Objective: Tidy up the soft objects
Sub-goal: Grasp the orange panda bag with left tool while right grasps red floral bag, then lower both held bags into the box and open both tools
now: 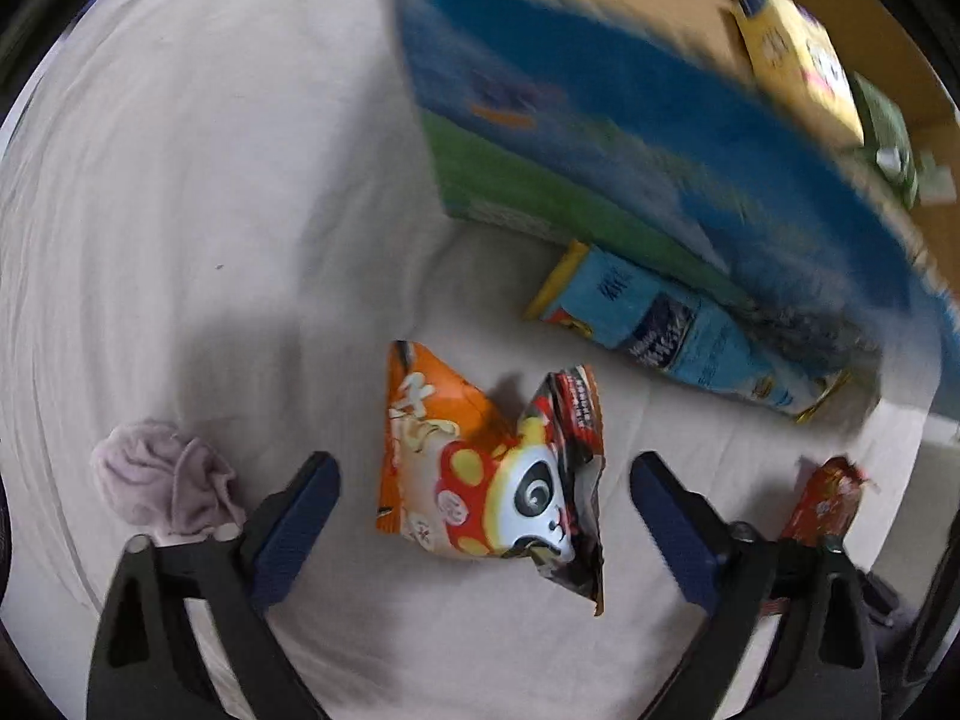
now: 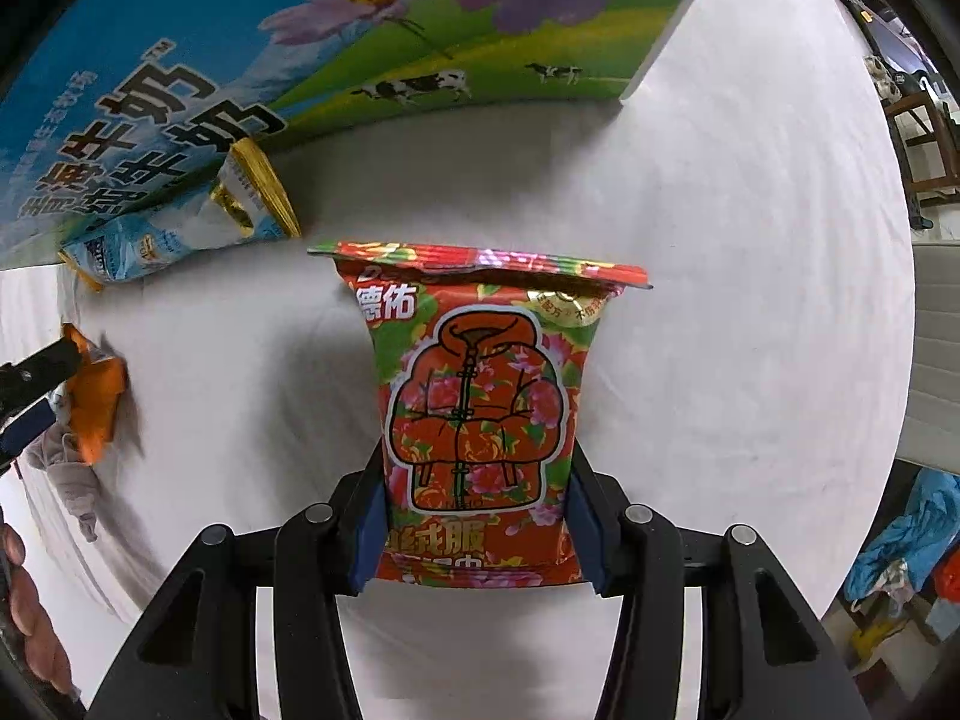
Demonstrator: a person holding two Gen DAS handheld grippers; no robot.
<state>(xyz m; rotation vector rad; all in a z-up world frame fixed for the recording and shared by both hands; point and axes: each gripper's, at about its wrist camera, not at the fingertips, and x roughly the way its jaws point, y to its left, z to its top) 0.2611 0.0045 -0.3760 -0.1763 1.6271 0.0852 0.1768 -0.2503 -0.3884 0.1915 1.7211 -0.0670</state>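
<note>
My left gripper (image 1: 485,474) is open, its fingers on either side of an orange panda snack bag (image 1: 480,468) lying crumpled on the white cloth. My right gripper (image 2: 474,516) is shut on a red floral pack (image 2: 480,408), holding its lower end; the pack also shows at the right edge of the left wrist view (image 1: 825,501). A light blue pouch (image 1: 678,330) lies against the printed milk carton box (image 1: 600,138); the pouch also shows in the right wrist view (image 2: 174,234). A yellow pack (image 1: 792,60) lies inside the box.
A crumpled pinkish-grey cloth (image 1: 165,480) lies left of the left gripper. The box (image 2: 240,60) stands at the far side of the white sheet (image 2: 750,300). Chairs and clutter (image 2: 912,132) lie beyond the table's right edge.
</note>
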